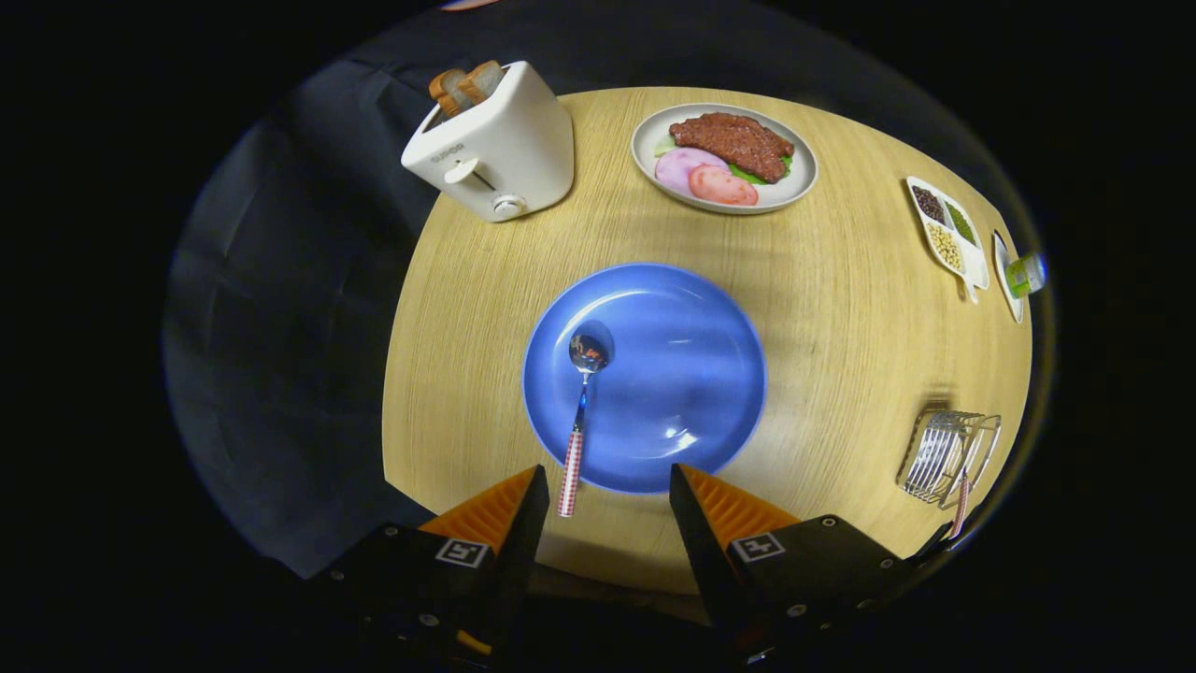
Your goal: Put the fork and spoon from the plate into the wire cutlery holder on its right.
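Note:
A blue plate (682, 374) lies on the round wooden table just ahead of my fingers. A spoon (579, 411) with a red-and-white checked handle rests on the plate's left part, bowl away from me, its handle end sticking over the near rim close to my left finger. The wire cutlery holder (946, 455) stands to the right of the plate near the table's edge, and a checked handle (960, 505) leans out of its near side. My gripper (605, 481) hovers open above the plate's near rim, with nothing between its fingers.
A white toaster (495, 145) with toast slices stands at the far left of the table. A white plate of meat and sliced food (724, 157) sits at the back. A small divided dish of beans (948, 234) and another small dish (1014, 276) lie at the far right.

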Demonstrator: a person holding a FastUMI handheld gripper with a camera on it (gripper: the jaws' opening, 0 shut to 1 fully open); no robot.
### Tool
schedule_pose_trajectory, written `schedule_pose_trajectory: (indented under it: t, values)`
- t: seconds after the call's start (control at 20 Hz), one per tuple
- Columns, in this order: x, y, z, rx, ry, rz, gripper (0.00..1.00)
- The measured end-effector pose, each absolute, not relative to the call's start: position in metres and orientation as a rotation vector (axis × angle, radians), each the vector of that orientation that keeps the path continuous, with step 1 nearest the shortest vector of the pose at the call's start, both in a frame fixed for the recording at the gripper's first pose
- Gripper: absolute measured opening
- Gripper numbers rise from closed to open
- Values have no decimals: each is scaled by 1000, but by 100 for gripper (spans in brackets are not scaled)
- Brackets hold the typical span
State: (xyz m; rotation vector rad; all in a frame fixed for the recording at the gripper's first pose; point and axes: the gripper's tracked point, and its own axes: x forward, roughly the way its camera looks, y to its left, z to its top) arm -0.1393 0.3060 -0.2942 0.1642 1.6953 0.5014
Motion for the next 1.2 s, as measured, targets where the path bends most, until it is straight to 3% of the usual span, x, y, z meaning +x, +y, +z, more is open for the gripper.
schedule_pose_trajectory:
  t: [0.65, 0.9, 1.05, 1.2]
  values:
    - [-165, 342, -349, 68, 1772, 449, 76]
    - [-176, 339, -356, 38, 1819, 402, 56]
    - [-182, 337, -352, 25, 1828, 418, 33]
    - [-180, 341, -359, 18, 1820, 404, 20]
